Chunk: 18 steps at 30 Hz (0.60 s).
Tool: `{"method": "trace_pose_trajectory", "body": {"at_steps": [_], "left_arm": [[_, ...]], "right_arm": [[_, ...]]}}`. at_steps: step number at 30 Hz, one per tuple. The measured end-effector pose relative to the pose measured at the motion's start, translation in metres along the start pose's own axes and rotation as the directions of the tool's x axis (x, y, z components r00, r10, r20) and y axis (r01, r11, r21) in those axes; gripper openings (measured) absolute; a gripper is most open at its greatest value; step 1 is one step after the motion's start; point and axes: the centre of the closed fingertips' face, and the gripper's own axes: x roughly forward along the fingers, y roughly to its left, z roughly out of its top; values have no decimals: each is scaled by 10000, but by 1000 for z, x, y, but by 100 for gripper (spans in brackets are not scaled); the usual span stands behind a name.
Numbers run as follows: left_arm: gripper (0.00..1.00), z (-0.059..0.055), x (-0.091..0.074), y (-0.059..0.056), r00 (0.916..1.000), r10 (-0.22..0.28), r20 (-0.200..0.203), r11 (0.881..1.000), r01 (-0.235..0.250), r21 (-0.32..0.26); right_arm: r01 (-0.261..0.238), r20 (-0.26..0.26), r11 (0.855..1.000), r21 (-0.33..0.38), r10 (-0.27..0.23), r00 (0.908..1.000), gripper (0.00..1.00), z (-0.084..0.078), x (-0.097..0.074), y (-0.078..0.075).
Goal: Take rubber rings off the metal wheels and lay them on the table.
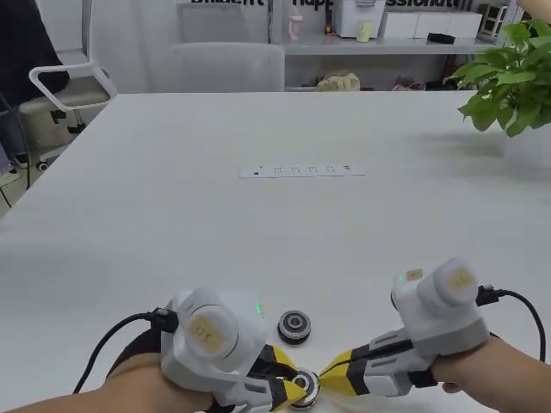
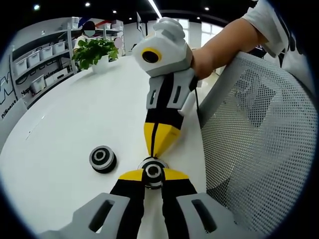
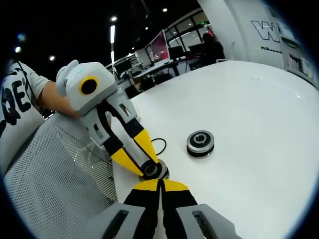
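Head view: clamping a metal wheel (image 1: 303, 387) at bottom centre in the left gripper (image 1: 291, 389), likely steadying it against the right gripper (image 1: 329, 384) pointing in from the lower right; leaving a second wheel (image 1: 294, 326) loose just above on the white counter (image 1: 172, 215).

Left gripper view: hugging the wheel from both sides; facing a plant (image 2: 94, 50) at upper left.

Right gripper view: pressing shut tips onto the wheel's rim, probably working at the rubber there; whether nipping it, impossible to tell. Bypassing the second wheel right of centre, its rubber ring (image 3: 200, 151) on.
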Motion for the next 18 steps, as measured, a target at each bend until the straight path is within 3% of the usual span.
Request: {"method": "trace_pose_trajectory", "body": {"at_steps": [18], "left_arm": [[6, 0, 0, 0, 9999, 90, -68, 10000, -91, -36]], "right_arm": [[29, -87, 10000, -78, -30, 10000, 0, 2, 0, 2]]}}
